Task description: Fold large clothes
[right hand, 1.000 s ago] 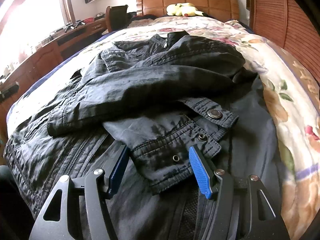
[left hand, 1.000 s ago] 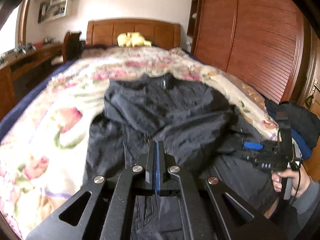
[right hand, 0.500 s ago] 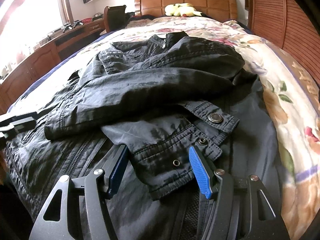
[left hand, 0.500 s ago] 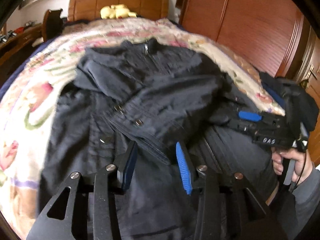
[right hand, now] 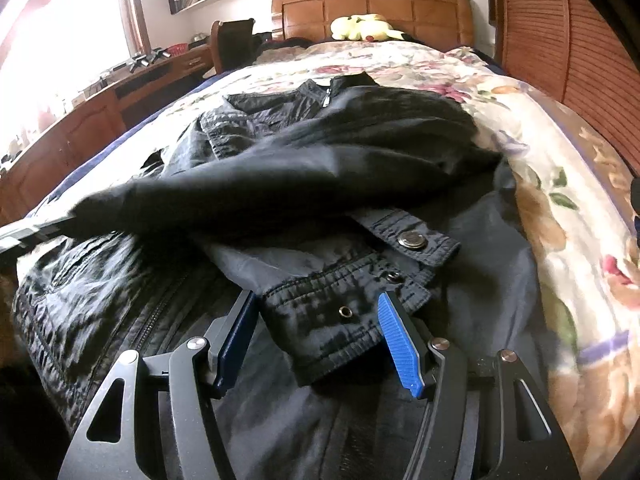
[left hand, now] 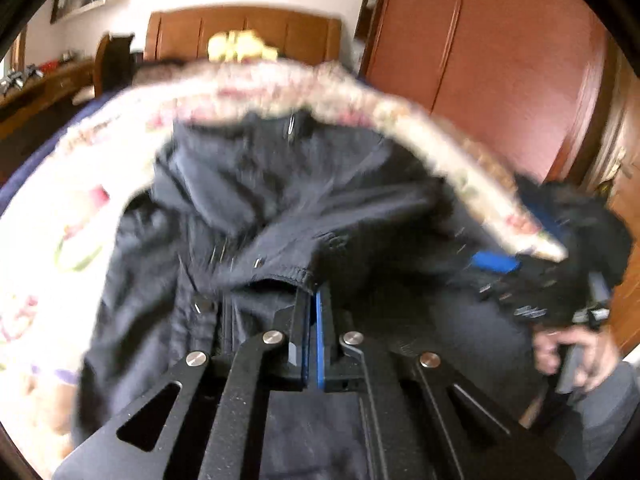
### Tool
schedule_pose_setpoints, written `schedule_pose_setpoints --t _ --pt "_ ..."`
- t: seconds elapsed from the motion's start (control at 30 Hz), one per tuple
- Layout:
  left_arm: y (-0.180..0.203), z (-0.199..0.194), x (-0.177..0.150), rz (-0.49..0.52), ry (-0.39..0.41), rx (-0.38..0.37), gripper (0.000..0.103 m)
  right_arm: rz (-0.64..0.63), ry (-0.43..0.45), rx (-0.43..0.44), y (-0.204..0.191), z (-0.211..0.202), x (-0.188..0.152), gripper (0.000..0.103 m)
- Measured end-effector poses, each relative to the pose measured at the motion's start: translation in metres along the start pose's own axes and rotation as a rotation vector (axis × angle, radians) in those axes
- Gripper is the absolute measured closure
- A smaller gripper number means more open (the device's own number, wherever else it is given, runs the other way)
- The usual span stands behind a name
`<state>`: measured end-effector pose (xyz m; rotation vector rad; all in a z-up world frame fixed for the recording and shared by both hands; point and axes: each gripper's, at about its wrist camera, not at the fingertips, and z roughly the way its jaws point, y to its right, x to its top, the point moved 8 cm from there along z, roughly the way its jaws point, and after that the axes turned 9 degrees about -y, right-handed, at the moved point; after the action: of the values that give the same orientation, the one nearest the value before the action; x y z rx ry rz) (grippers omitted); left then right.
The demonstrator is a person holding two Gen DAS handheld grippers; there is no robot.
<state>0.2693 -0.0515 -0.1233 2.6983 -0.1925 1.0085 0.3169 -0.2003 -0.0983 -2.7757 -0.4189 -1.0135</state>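
Note:
A dark jacket [right hand: 360, 140] lies spread on the bed, collar toward the headboard, both sleeves crossed over its front. My left gripper [left hand: 311, 296] is shut on the hem of one sleeve cuff [left hand: 280, 274]; the view is blurred. In the right wrist view that sleeve [right hand: 240, 196] stretches left to the left gripper [right hand: 28, 234] at the frame edge. My right gripper [right hand: 316, 312] stands open, low over the jacket. The other sleeve's snap-buttoned cuff [right hand: 340, 300] lies between its blue pads [right hand: 396, 340], which do not press on it. The right gripper [left hand: 520, 280] also shows in the left wrist view.
The floral quilt [right hand: 540, 184] covers the bed, with a wooden headboard [right hand: 372, 4] and a yellow plush toy [right hand: 364, 26] at the far end. A wooden wardrobe [left hand: 500, 60] stands at the right, a desk [right hand: 100, 108] and chair [right hand: 234, 40] at the left. A person's hand [left hand: 572, 348] holds the right gripper.
The left gripper opened around a sleeve cuff, moved in and shut on it; that sleeve is now pulled toward the left. The right gripper has kept still and open.

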Motion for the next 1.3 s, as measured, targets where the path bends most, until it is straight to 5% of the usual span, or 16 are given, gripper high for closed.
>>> schedule_pose_setpoints --t 0.1,0.27,0.47,0.6,0.77,1.0,1.17,1.3 --pt "0.003 -0.037 -0.001 0.037 0.081 0.054 0.1 0.018 0.012 -0.01 0.007 -0.004 0.001 0.039" --pt "-0.006 -0.027 -0.023 0.027 0.005 0.035 0.097 0.036 0.032 -0.015 0.012 -0.009 0.006 0.039" --pt "-0.019 -0.032 -0.025 0.031 0.008 0.047 0.068 0.041 0.052 -0.056 0.023 -0.013 0.01 0.039" --pt "-0.026 -0.04 -0.024 0.031 0.028 0.055 0.063 0.012 0.058 -0.11 0.04 -0.021 0.026 0.039" --pt "-0.038 -0.05 -0.016 0.012 0.075 0.077 0.033 -0.039 0.007 -0.228 0.074 -0.007 0.063 0.039" --pt "-0.057 -0.043 -0.013 -0.035 0.07 0.103 0.03 -0.057 -0.15 -0.32 0.12 0.064 0.107 0.039" --pt "-0.066 -0.035 -0.012 -0.061 0.055 0.101 0.029 -0.093 -0.152 -0.279 0.118 0.095 0.131 0.039" --pt "-0.066 -0.027 -0.011 -0.055 0.035 0.107 0.029 -0.1 -0.115 -0.262 0.126 0.102 0.142 0.066"
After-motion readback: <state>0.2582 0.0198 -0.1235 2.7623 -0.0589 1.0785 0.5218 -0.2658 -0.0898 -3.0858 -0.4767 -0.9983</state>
